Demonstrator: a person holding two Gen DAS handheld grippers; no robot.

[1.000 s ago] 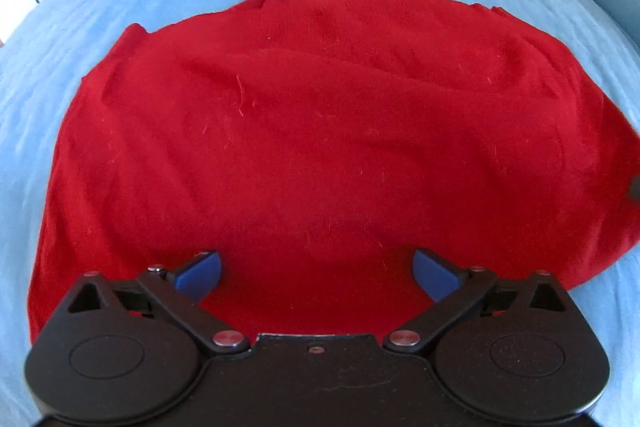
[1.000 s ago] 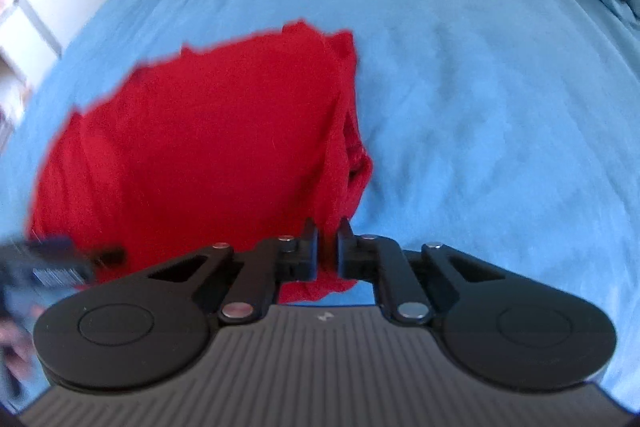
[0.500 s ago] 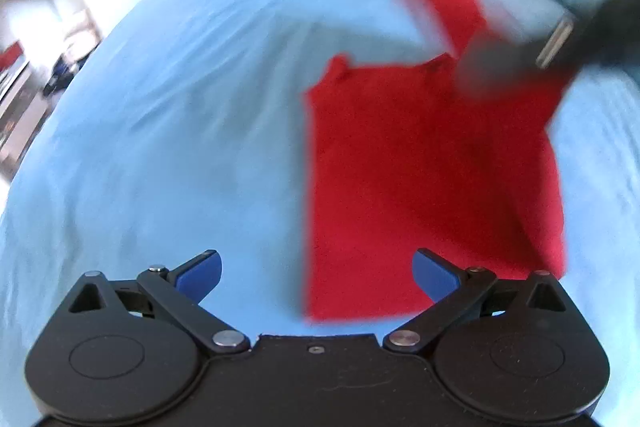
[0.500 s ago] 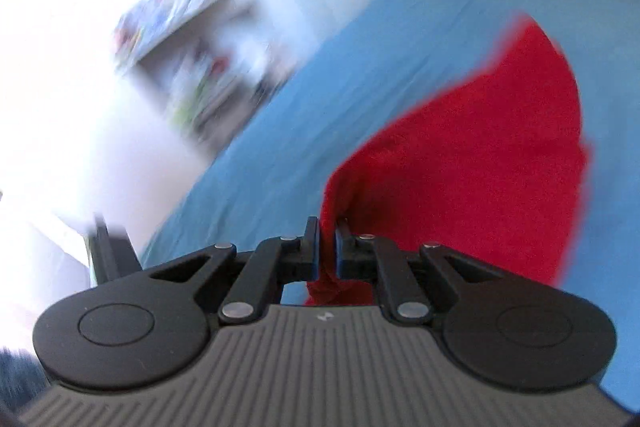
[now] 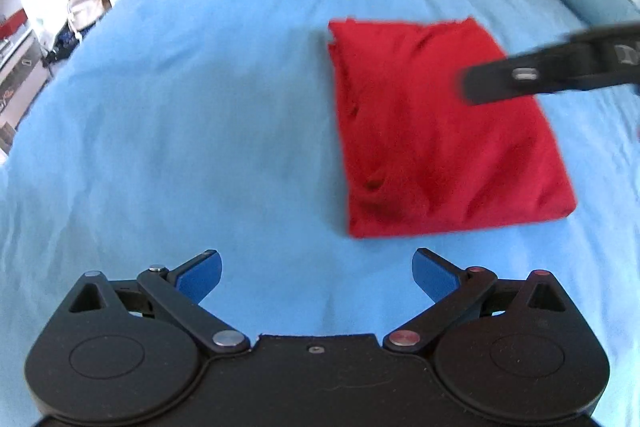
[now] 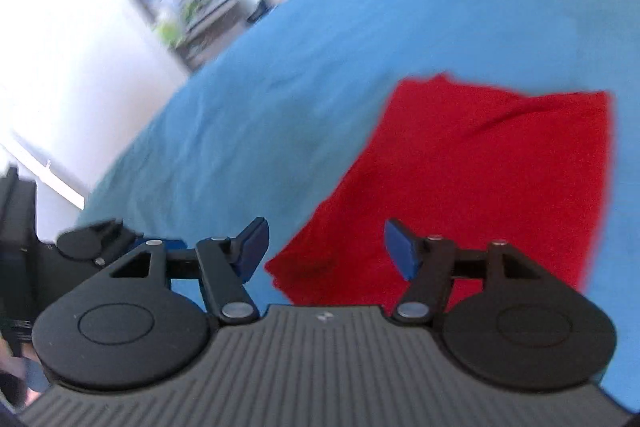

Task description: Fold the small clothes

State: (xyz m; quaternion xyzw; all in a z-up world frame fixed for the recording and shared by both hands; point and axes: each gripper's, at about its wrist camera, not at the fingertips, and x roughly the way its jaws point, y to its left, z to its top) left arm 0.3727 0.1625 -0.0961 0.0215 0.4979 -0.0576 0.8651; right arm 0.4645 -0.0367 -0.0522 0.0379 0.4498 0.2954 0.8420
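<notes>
Left wrist view: the left tool [image 5: 316, 269] stands wide and empty at the lower centre, over the blue bed [image 5: 180, 115]; the red garment [image 5: 440, 135] lies right of centre as a compact folded rectangle, with the right tool [image 5: 466, 83] blurred above its upper right. Right wrist view: the right tool [image 6: 324, 247] is wide, holding nothing, and the red garment [image 6: 480, 187] lies flat at centre right. This piece appears essentially folded; whether other clothes remain cannot be told.

The folded garment [image 5: 440, 131] is plain red on a plain blue bedsheet [image 5: 200, 107]. Both grippers are black with blue fingertips [image 6: 400, 251].
</notes>
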